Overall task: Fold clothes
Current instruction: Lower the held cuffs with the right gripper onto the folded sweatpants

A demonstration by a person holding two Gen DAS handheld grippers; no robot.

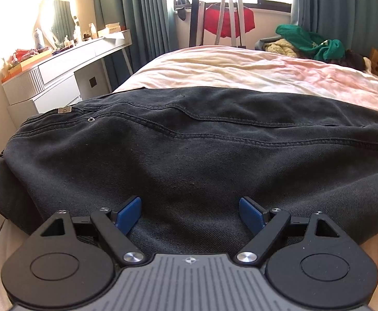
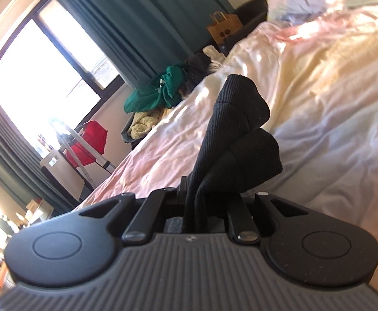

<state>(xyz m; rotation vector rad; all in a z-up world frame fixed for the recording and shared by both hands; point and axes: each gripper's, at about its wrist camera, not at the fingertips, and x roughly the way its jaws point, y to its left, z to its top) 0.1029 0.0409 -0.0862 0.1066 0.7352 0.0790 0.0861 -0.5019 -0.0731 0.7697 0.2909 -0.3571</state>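
Black jeans lie spread across the near end of the bed, waistband and rivet at the left in the left wrist view. My left gripper rests low over the denim, open, its blue pads wide apart with only flat cloth between them. In the right wrist view my right gripper is shut on a bunched fold of the black jeans, which sticks up and forward from the jaws above the sheet. The gripper's pads are hidden by the cloth.
A pink and cream duvet covers the bed. A white dressing table with bottles stands at the left. Beyond the bed are green curtains, a metal stand with a red garment, a pile of green and yellow clothes and a paper bag.
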